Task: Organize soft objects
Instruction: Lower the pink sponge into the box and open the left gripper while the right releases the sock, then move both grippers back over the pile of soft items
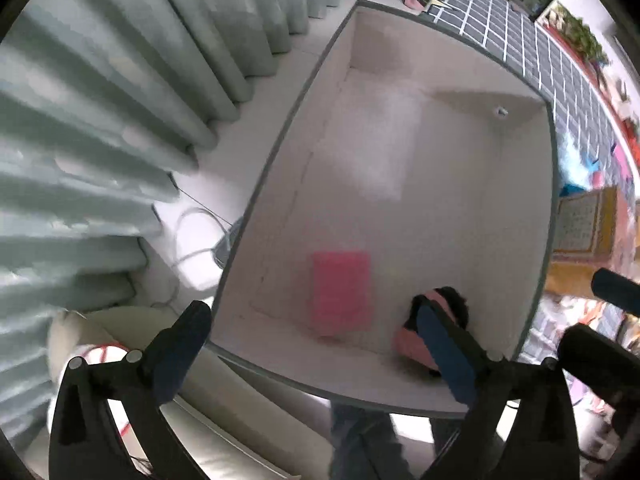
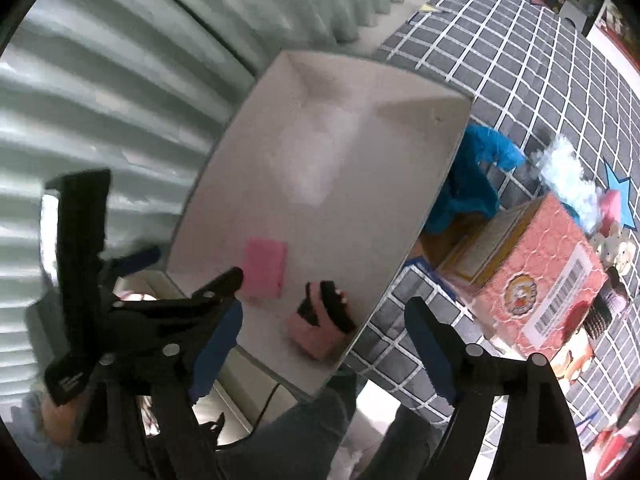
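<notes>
The large white open-topped rectangular box (image 1: 400,168) stands beside a bed covered in a grey quilt with a white grid pattern (image 2: 532,80), close to a pale green pleated curtain (image 1: 100,100), so that soft things lying on the bed can be lifted straight across into it. Two things lie on the box floor near its closest wall: a flat pink rectangular cloth pad (image 1: 340,292) and, just beside it, a soft pink and black plush item (image 1: 436,328) resting against the corner; the remainder of the floor is bare. The left tool (image 1: 316,348) points down over that near end with its blue-padded fingers spread wide and nothing between them, one finger outside the box rim and the other overlapping the plush item in view, whether touching it I cannot tell. The right tool (image 2: 326,334) hangs at the box's near corner, its jaws likewise wide apart and empty, which reads as both items having been dropped in and let go. Out on the quilt, a bright blue fuzzy fabric piece (image 2: 476,176) is heaped against the box's outer wall, and a fluffy white and light blue soft toy (image 2: 568,184) lies behind a red printed cardboard carton (image 2: 548,280); these probably remain to be sorted, and the wide jaws suit bulky, yielding things of that kind
</notes>
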{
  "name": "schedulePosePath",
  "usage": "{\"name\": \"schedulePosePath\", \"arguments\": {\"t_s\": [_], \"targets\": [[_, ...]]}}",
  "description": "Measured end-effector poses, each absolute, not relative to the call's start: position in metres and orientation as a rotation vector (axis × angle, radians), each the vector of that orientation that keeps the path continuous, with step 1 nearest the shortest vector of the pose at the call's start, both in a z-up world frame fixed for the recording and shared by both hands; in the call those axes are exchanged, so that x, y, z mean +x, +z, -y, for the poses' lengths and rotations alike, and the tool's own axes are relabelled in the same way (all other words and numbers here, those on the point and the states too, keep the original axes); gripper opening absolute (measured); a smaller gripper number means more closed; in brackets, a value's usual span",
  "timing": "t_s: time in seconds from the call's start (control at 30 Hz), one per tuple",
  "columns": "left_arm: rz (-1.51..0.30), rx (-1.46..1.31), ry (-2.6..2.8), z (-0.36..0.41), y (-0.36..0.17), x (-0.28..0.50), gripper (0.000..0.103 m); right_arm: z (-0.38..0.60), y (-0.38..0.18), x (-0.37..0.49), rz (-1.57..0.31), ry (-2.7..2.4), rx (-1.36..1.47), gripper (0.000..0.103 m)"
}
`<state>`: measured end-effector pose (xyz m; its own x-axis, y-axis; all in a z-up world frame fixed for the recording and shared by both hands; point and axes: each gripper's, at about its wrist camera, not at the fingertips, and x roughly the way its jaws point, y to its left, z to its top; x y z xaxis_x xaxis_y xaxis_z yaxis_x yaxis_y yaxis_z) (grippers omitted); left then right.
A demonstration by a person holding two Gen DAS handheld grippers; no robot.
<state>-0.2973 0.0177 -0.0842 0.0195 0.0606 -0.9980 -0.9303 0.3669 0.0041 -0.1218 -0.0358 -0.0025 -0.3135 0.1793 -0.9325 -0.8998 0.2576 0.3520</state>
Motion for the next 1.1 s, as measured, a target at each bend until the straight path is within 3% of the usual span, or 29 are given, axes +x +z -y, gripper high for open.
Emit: {"name": "schedulePosePath", "arguments": {"t_s": [0.03,0.33,0.6,0.9,1.1], "targets": [[-1.305,-0.902,0.951,-0.019,-0.084,-0.298,0.103,0.034,0.003,-0.119,-1.474,1.292,-0.688,0.103],[-1.297,-0.863,0.912,-0.02,-0.069,-0.276,0.103,0.036,0.041,-0.094,-1.404,1.295,-0.568,0.103],[-1.265,-0.814,0.837,-0.027,-0.043,-0.232,0.103,0.064,0.048,-0.005,-1.392,1.141,-0.427,0.103],[-1.269,-0.677,0.721,-0.028,-0.009,-0.139,0.103,0.136,-0.022,0.116,-1.497,0.785,-0.346,0.103],[-1.331,-0.627,0.637,-0.026,-0.01,-0.049,0.103,0.177,-0.071,0.153,-1.604,0.669,-0.319,0.103]]}}
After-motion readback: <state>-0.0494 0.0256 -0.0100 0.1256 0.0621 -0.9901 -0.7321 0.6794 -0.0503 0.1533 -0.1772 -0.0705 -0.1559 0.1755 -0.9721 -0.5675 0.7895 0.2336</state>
